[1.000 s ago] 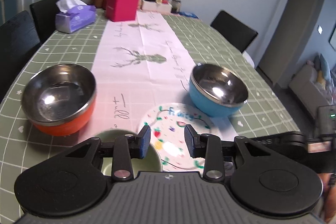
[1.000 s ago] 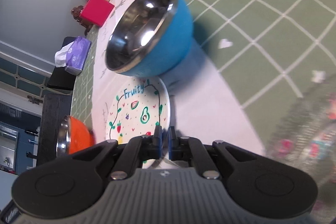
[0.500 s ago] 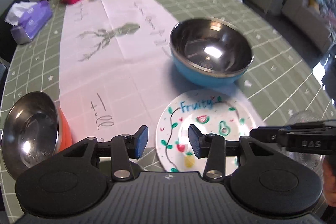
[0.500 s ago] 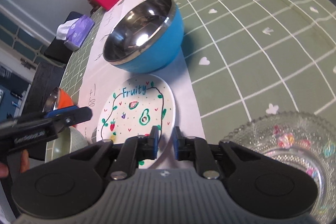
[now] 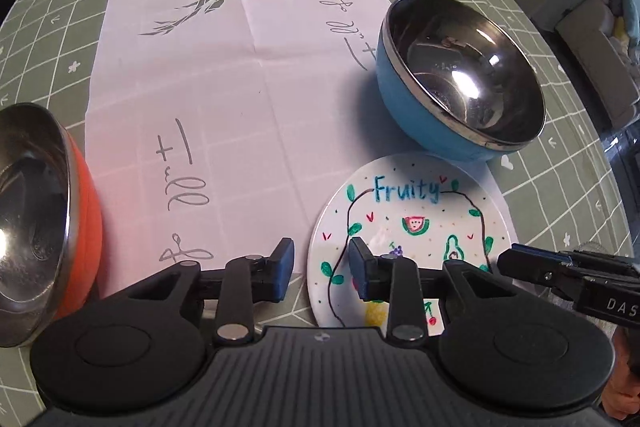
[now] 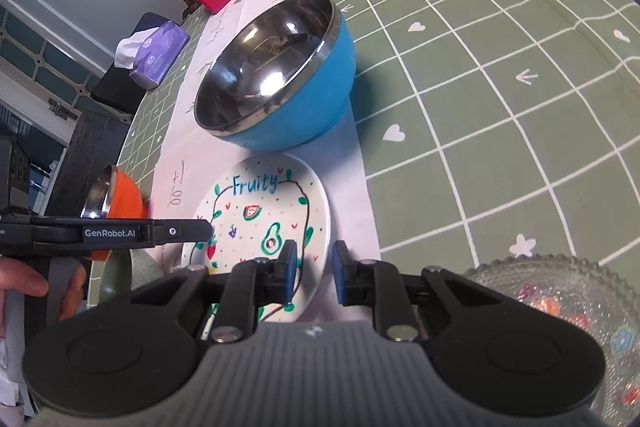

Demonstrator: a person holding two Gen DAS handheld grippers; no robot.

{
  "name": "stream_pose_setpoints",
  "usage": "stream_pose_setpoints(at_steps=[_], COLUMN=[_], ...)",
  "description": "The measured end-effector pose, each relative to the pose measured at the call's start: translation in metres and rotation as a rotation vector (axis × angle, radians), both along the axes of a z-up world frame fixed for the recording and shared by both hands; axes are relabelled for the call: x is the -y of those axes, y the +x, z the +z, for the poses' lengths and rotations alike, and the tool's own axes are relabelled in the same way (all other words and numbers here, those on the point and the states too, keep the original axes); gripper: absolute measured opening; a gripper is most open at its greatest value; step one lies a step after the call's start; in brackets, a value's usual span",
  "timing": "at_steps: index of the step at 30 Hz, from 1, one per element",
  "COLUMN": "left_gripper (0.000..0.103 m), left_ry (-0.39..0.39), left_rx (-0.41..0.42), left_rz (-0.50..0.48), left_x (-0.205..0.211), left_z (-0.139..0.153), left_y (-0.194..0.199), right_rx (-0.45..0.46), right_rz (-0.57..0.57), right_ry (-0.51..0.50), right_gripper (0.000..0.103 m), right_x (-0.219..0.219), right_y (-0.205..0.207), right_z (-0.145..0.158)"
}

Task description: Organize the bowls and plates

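A: Delta on the left claw [image 5: 320,269]?
B: Swung off the green bowl [image 6: 120,271], now over the plate [image 5: 412,211]. Closing right now, with the plate's left rim between the pads. No press visible yet.
A: And the right claw [image 6: 315,261]?
B: Shut a second ago. Now parted by a narrow gap at the plate's right rim, gripping nothing.
A: Meaning for the task?
B: Looks like a two-sided pick of the plate. Not lifted yet: flat on the white runner [image 5: 240,87] of the tabletop [image 6: 480,67], just in front of the blue bowl [image 5: 460,79].
A: Materials?
B: Plate: glossy glazed ceramic, round, shallow, low rim, painted with fruit and "Fruity". Probably slippery for thin pads. Blue bowl and orange bowl [image 5: 36,211]: steel-lined, mirror-bright, deep hemispheres, coloured shells. Green bowl: matte, small. Glass dish [image 6: 560,299] at right: clear, pressed pattern, scalloped edge.
A: Stack order?
B: Guess only: plates under, bowls nested by size.
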State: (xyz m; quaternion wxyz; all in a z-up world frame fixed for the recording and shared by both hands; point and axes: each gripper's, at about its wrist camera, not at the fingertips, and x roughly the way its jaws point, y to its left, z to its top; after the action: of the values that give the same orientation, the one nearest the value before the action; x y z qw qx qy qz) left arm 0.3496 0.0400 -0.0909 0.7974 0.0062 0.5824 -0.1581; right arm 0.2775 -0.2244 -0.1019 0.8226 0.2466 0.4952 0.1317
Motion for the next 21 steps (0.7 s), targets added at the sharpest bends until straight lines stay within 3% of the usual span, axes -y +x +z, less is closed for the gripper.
stream_pose_setpoints(at_steps=[5,16,21], left_gripper=[0.025,0.024,0.024], left_ry=[-0.005,0.03,0.046], left_rx=[0.005,-0.005,0.003], left_rz=[-0.009,-0.012,-0.001], left_x=[0.003,0.007,0.011], left_z=[0.001,0.003,0.003], left_y=[-0.002,-0.001,-0.002], right_rx=[-0.017,-0.043,-0.068], right_rz=[0.03,0.075,0.087], right_ry=[0.001,-0.041,-0.005], right_gripper=[0.016,0.018,0.02], right_x=[0.002,-0.003,-0.001], right_y=[0.004,0.019,0.023], right_z=[0.0,0.003,0.0])
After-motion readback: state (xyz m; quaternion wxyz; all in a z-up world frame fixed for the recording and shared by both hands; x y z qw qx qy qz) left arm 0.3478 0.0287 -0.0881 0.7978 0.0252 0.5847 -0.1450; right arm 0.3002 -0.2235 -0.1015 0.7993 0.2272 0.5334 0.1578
